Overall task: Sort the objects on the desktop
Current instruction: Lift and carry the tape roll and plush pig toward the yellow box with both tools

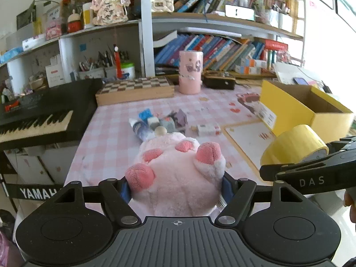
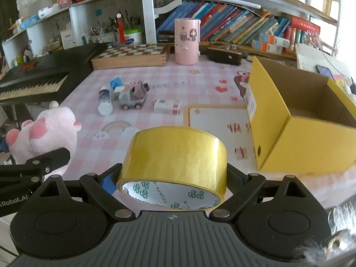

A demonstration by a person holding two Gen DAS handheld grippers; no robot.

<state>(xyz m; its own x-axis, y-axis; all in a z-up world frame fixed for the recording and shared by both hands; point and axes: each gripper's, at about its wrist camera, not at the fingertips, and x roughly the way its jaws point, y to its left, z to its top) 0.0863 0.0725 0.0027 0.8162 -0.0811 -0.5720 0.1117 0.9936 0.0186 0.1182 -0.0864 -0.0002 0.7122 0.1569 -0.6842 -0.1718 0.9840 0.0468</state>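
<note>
While the left gripper (image 1: pixel 175 184) clamps a pink plush toy (image 1: pixel 175 173) and the right gripper (image 2: pixel 173 178) a yellow tape roll (image 2: pixel 175 162), the yellow cardboard box (image 2: pixel 307 151) at two o'clock looks empty; a bottle (image 2: pixel 104 100), toy car (image 2: pixel 131 98) and small carton (image 2: pixel 166 106) wait at eleven.

A surface covered in a pink-and-white checked cloth (image 2: pixel 169 82). Its landmark is an open yellow cardboard box (image 2: pixel 298 120) at the right. Just left of the box lies a white mat (image 2: pixel 218 120). Further left sit a small white and red carton (image 2: pixel 166 106), a toy car (image 2: pixel 131 99) and a bottle lying on its side (image 2: pixel 104 101). Behind, left of the box, stand a pink cylinder (image 2: pixel 187 42) and a wooden chessboard box (image 2: pixel 131 55).
</note>
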